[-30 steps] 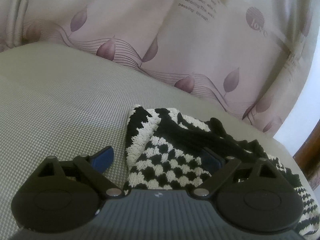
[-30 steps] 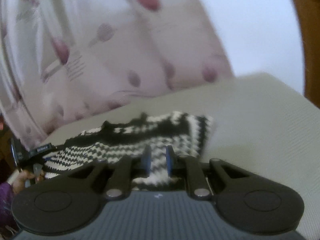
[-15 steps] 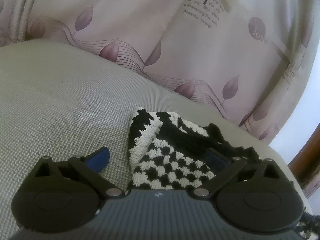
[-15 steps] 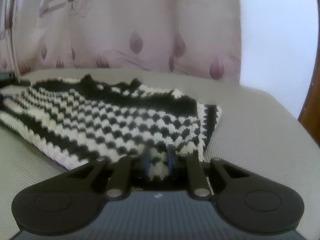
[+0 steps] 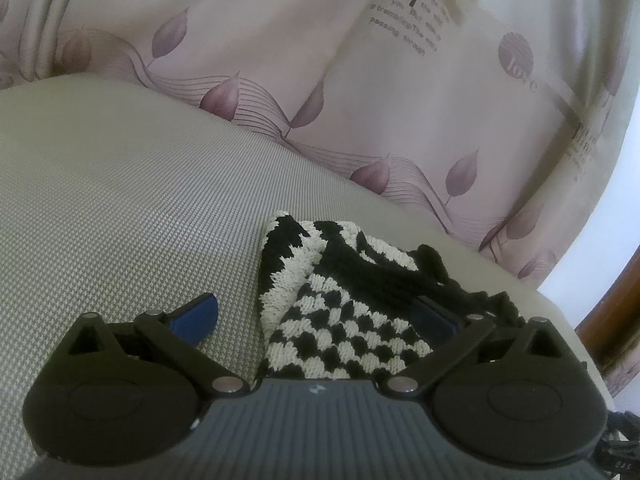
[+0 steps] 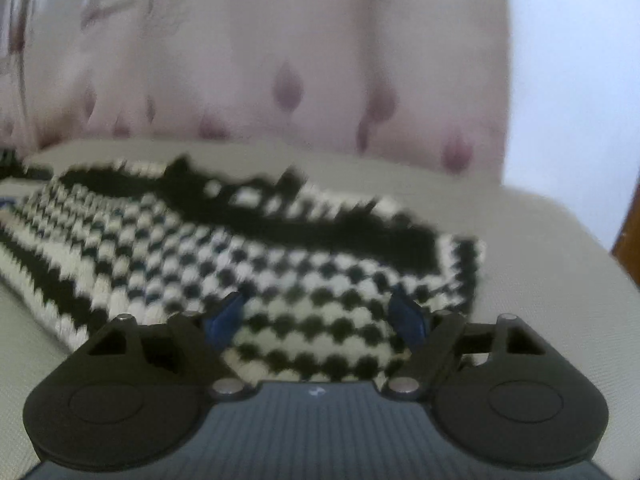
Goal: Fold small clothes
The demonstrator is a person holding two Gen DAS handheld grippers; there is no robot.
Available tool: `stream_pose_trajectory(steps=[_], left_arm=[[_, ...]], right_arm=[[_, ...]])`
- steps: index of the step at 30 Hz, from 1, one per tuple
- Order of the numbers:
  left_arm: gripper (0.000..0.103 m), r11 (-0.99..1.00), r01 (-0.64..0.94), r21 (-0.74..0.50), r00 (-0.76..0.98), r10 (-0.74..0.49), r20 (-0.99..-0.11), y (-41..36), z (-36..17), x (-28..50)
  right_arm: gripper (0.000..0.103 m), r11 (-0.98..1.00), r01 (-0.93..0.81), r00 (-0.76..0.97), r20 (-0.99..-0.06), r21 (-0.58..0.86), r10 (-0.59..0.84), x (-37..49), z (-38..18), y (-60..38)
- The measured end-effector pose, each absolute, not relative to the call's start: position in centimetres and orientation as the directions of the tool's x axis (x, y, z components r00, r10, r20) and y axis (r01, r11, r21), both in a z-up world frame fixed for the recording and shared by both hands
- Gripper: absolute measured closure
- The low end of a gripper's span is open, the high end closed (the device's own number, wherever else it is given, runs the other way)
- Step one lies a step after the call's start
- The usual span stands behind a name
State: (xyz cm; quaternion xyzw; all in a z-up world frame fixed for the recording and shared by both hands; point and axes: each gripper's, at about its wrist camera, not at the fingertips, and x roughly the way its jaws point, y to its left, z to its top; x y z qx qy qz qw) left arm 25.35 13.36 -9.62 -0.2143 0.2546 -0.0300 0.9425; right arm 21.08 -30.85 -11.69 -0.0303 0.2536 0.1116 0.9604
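Observation:
A small black-and-white checked knitted garment (image 5: 344, 312) lies folded on a grey-green woven cushion (image 5: 120, 208). My left gripper (image 5: 316, 316) is open, low over the garment's left end; its left finger (image 5: 196, 316) is over bare cushion, its right finger (image 5: 434, 316) against the knit. In the right wrist view the garment (image 6: 256, 256) lies flat and spreads to the left. My right gripper (image 6: 320, 316) is open, its blue fingers (image 6: 224, 316) apart over the garment's near right part. This view is blurred.
A pink curtain with purple leaf prints (image 5: 320, 80) hangs right behind the cushion. The cushion's far edge (image 6: 560, 240) curves round at the right, with a brown wooden piece (image 5: 616, 320) and a pale wall (image 6: 580, 80) beyond it.
My right gripper has opened and let go of the garment, which now lies flat. The left gripper stayed open and barely moved.

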Motion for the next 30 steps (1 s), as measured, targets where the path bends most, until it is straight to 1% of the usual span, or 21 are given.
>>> stream_pose_trajectory(steps=[3,7,14,15,18,22,30], left_arm=[[0.001,0.915,-0.043,-0.401,0.857,-0.173,-0.486,13.2,-9.5,25.8],[0.002,0.939,0.009,-0.344,0.823,-0.203,-0.531,12.6,-9.2,26.9],[0.001,0.964,0.040,-0.263,0.800,-0.188,-0.569,11.4,-9.0,27.7],[0.001,0.965,0.039,-0.258,0.800,-0.185,-0.571,11.4,-9.0,27.7],[0.001,0.970,0.041,-0.241,0.798,-0.177,-0.576,11.1,-9.1,27.9],[0.001,0.972,0.044,-0.233,0.797,-0.175,-0.578,11.0,-9.3,27.7],[0.000,0.974,0.051,-0.223,0.795,-0.175,-0.581,11.1,-9.3,27.7]], right_arm=[[0.015,0.973,-0.229,0.844,-0.496,0.007,0.202,21.1,-11.7,-31.0],[0.013,0.972,-0.233,0.839,-0.501,0.019,0.210,21.3,-11.8,-31.2],[0.011,0.971,-0.237,0.833,-0.507,0.034,0.221,21.4,-11.7,-31.2],[0.009,0.971,-0.238,0.832,-0.508,0.034,0.222,21.5,-11.8,-31.2],[0.000,0.965,-0.260,0.822,-0.518,0.027,0.236,21.6,-11.8,-30.8],[0.000,0.968,-0.248,0.827,-0.527,-0.029,0.196,21.5,-11.9,-29.9],[0.000,0.967,-0.251,0.834,-0.518,-0.049,0.190,21.0,-11.9,-29.8]])
